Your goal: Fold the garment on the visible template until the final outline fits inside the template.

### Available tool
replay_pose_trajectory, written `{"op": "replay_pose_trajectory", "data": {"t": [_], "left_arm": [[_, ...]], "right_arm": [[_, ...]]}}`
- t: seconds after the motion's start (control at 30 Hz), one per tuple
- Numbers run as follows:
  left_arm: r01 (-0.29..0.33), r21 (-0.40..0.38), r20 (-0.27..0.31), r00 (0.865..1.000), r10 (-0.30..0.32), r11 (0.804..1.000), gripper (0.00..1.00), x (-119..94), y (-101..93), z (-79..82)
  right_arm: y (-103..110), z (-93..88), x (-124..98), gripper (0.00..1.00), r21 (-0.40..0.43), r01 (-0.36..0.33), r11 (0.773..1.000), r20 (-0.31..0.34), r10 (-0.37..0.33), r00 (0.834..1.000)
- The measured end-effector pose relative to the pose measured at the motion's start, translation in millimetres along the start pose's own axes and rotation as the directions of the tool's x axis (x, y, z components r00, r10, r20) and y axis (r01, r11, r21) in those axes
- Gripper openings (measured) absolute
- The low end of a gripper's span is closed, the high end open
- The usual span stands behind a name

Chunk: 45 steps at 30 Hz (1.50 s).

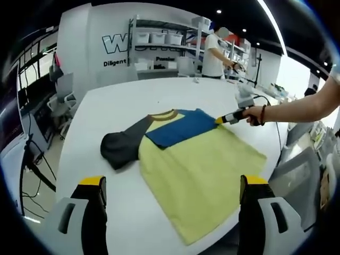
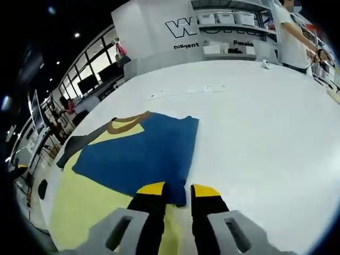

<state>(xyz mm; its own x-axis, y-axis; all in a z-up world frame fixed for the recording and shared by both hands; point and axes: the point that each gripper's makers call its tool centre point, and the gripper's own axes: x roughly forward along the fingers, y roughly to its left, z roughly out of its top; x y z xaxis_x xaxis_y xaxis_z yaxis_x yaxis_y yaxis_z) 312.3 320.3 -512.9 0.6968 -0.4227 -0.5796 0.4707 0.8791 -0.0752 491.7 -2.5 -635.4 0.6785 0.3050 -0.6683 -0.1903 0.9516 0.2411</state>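
A yellow shirt lies flat on the white table, with a brown collar at the far side. Its dark grey sleeve spreads out to the left. The blue sleeve is folded across the chest. In the left gripper view, a hand holds my right gripper at the blue sleeve's outer corner. In the right gripper view, the right gripper is shut on the edge of the blue sleeve. My left gripper hovers wide open above the shirt's near hem, holding nothing.
A person stands at the far end of the table by shelves with white bins. Office chairs stand along the left edge and another at the right. A cable hangs off the right gripper.
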Motion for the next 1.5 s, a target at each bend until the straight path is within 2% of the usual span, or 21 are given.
{"op": "replay_pose_trajectory", "data": {"t": [0.13,0.23,0.4,0.57,0.87,1.0,1.37,1.5], "left_arm": [[-0.006,-0.001,-0.006,1.000,0.006,1.000,0.99,1,1.5,-1.0],[-0.004,-0.001,-0.002,1.000,0.004,1.000,0.99,1,0.9,-0.3],[-0.004,0.003,-0.005,1.000,0.004,1.000,0.99,1,0.8,-0.7],[-0.005,0.004,0.000,1.000,0.005,1.000,0.99,0,1.6,0.2],[-0.003,0.008,-0.005,1.000,0.003,1.000,0.99,-1,-0.1,-1.9],[0.009,0.009,-0.006,1.000,-0.009,1.000,0.99,-1,-2.4,-2.0],[-0.002,-0.001,-0.001,1.000,0.002,1.000,0.99,6,2.2,0.7],[0.012,0.001,0.001,1.000,-0.012,1.000,0.99,8,0.3,1.8]], "right_arm": [[-4,-4.4,-5,0.00,-0.016,0.027,1.000,0.002,-0.027,1.000],[-6,-6.6,-7,0.00,-0.013,0.042,0.999,0.012,-0.042,0.999],[-10,-4.6,-11,0.00,0.034,0.084,0.996,0.035,-0.085,0.996],[-10,-5.9,-12,0.00,0.085,0.084,0.993,0.047,-0.088,0.995],[-18,-2.8,-15,0.00,0.030,0.092,0.995,0.020,-0.092,0.996],[-29,-3.1,-16,0.00,0.013,0.103,0.995,0.003,-0.103,0.995],[-74,2.9,-28,0.00,-0.019,0.159,0.987,-0.032,-0.160,0.987],[-91,4.5,-33,0.00,-0.029,0.182,0.983,-0.038,-0.183,0.982]]}}
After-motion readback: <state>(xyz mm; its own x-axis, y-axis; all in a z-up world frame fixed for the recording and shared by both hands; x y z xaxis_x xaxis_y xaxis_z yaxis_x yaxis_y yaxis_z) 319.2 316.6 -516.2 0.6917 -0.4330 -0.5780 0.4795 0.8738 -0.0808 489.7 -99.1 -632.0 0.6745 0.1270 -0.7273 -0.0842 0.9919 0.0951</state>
